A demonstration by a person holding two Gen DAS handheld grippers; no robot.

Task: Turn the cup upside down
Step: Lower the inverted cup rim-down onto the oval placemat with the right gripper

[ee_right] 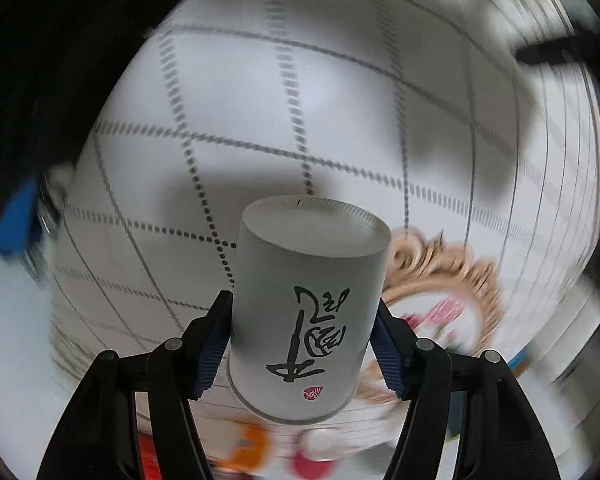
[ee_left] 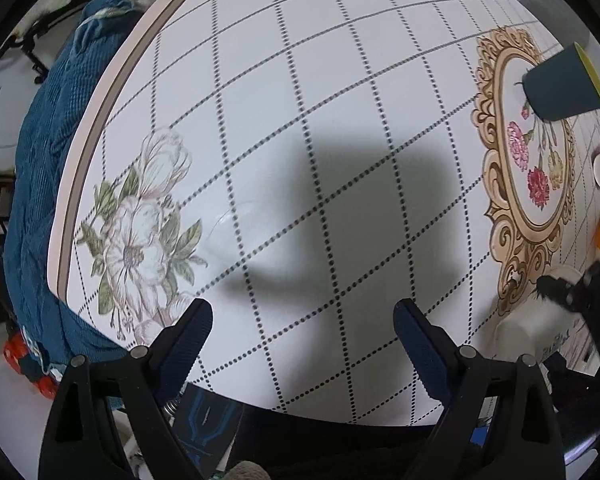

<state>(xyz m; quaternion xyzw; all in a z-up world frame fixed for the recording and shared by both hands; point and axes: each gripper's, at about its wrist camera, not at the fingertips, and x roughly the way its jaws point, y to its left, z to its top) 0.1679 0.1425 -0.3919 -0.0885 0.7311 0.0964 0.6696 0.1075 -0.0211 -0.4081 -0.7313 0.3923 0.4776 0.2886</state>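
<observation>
Gripping white cup (ee_right: 306,312) between right gripper (ee_right: 304,344) jaws, base facing away

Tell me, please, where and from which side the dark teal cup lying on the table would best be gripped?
The dark teal cup lies on its side on the table, its yellow-lined mouth facing away from the open left gripper. I would grip across the middle of its wall, coming from above with one finger on each side. The wall tapers toward the base, so a mid-body hold probably slips least.
</observation>
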